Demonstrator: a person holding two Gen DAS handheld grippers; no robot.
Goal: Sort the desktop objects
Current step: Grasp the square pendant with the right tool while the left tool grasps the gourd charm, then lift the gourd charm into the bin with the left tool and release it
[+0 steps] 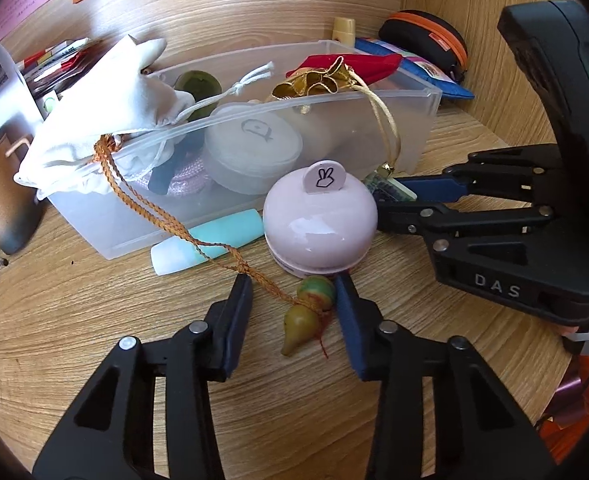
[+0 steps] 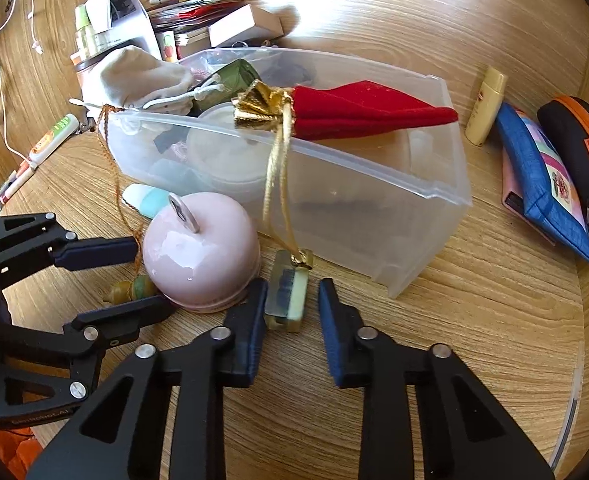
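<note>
Table: wood grain, fills the lower frame in both views. Clear plastic bin: centre, already holding a white drawstring pouch, a round lidded tub and a red pouch with gold cord. Pink dome-shaped jar: lower centre, just in front of bin. Left hand-held gripper: partly open, straddling the small gourd charm on its orange cord; right pad at the charm, left pad apart, nothing gripped yet. Right hand-held gripper: narrow gap around the small green block tied to the gold cord; left pad touching, right pad apart. Advice: close squarely on each trinket, lift clear of jar, mind cords snagging bin rim.
</note>
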